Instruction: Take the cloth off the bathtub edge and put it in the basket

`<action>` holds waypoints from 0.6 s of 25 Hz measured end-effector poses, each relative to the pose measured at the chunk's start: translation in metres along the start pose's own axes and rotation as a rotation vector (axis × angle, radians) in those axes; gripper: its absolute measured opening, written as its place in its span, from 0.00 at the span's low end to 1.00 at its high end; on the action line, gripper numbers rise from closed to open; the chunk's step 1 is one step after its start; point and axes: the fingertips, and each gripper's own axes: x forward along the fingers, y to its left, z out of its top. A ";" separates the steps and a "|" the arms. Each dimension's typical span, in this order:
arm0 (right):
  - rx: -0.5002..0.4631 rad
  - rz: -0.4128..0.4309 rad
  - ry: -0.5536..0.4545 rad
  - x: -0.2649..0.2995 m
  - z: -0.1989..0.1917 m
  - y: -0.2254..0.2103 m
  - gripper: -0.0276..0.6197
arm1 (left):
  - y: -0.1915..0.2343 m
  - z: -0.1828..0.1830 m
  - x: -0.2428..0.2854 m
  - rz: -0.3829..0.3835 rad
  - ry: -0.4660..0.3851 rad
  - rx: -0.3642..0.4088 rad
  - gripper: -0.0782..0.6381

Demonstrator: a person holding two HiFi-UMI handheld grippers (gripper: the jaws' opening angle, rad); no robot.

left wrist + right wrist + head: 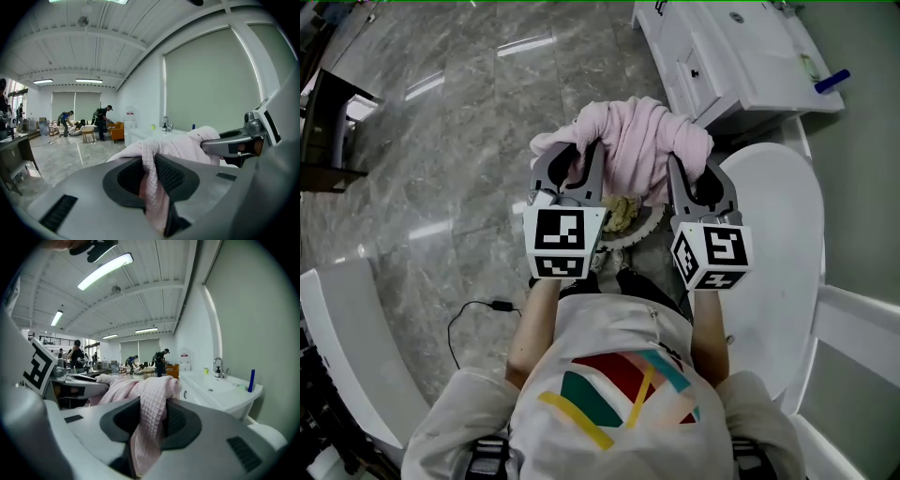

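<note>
Above marble floor [441, 141], cloth [633, 131] clamped in left gripper [581, 157] and right gripper [691, 169].

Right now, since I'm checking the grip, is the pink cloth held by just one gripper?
No: the left gripper and right gripper each pinch the pink cloth.

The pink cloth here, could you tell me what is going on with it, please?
A person holds the pink cloth bunched between the left tongs and the right tongs, each clamped on a fold. It is off the bathtub and hangs above the basket, not yet dropped in.
</note>
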 end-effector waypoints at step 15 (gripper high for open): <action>0.022 0.041 0.240 0.033 -0.113 -0.012 0.23 | -0.011 -0.113 0.038 -0.030 0.283 -0.073 0.23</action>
